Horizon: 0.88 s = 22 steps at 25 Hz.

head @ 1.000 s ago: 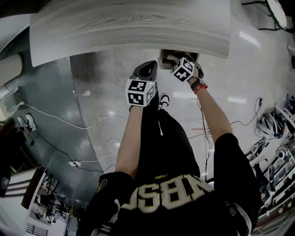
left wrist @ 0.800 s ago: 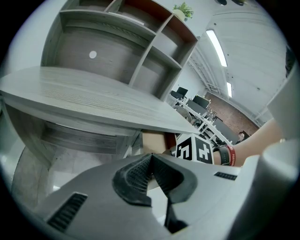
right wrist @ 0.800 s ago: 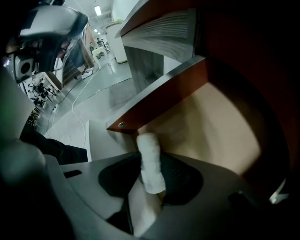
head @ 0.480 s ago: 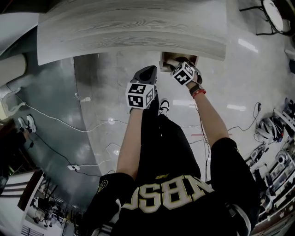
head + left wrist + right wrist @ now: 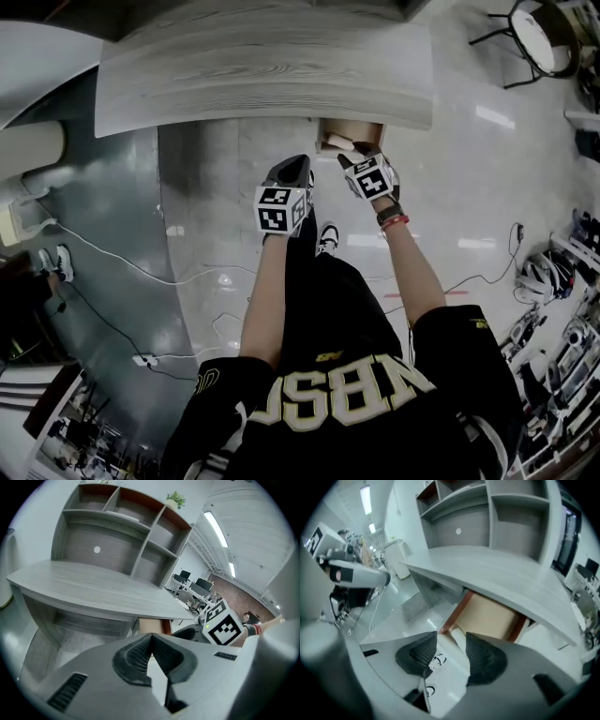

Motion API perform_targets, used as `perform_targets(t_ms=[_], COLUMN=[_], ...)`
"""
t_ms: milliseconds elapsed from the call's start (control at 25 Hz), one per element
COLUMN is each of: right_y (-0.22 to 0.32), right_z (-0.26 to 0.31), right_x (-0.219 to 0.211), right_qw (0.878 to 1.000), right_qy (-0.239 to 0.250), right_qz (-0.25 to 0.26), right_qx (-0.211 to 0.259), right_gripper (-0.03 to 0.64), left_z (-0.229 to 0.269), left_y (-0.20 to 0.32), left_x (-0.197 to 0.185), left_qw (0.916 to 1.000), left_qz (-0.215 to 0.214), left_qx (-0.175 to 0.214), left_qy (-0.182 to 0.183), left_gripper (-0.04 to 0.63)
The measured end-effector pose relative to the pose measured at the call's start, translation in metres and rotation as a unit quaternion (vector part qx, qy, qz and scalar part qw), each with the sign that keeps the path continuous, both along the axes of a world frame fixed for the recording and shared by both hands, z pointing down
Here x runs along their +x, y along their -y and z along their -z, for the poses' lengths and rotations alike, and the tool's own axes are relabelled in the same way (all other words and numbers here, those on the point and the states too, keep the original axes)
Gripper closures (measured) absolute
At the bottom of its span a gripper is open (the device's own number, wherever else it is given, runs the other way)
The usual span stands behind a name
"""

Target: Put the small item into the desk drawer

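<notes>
- Closest in, just ahead of the legs: left hand-held gripper (image 5: 151, 637) hanging over the glossy floor (image 5: 202, 187), jaws pressed together at the tips, nothing in them.
- Just beside it and a touch further forward: right hand-held gripper (image 5: 451, 639) up at the drawer's front, jaws opening wide.
- Between those jaws: the small item (image 5: 457, 644), white with a bit of black print, pads not squeezing it. Far end sits right at the drawer's near front corner; can't tell if it's resting on the edge.
- Drawer (image 5: 492, 616) pulled out from under the surface, tan inside, reddish-brown sides.
- Over that, pale grey wood-grain surface (image 5: 497, 569).
- Way at the back, grey shelf unit (image 5: 117, 531) standing on the surface, little green plant (image 5: 174, 499) on top.
</notes>
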State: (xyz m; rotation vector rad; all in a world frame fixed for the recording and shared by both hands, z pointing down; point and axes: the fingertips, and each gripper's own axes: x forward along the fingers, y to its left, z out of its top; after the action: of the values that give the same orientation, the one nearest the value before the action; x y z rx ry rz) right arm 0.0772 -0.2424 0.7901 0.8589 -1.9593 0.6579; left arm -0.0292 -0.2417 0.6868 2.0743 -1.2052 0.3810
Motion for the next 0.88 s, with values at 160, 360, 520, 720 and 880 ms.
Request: perform_targets(t_ms=[160,360,520,720,880], right_y=[0.002,0.009,0.015,0.013,0.01], right_z=[0.043,0.088,0.126,0.172,0.209], right_x=[-0.006,-0.002,0.007,0.025,0.029], right_qw=[0.998,0.991,0.982,0.969,0.96], right_qy=[0.034,0.055,0.076,0.104,0.118], right_qz=[-0.043,-0.086,-0.127,-0.165,-0.175], right_qx=[0.027,0.085,0.116,0.151,0.183], right_gripper=[0.419,0.442,0.451,0.457,0.46], left_z=[0.022,0.046,0.077,0.12,0.161], left_y=[-0.006,-0.012,-0.006,-0.002,0.0], left_x=[-0.001,-0.005,-0.006,-0.005,-0.011], left_qw=[0.9999,0.9995,0.9984,0.9941,0.9886], left_qz=[0.006,0.003,0.006,0.014,0.021], left_qx=[0.015,0.027,0.056,0.103,0.143], left_qy=[0.002,0.013,0.011,0.033,0.041], left_gripper=[0.581,0.581,0.581,0.581,0.581])
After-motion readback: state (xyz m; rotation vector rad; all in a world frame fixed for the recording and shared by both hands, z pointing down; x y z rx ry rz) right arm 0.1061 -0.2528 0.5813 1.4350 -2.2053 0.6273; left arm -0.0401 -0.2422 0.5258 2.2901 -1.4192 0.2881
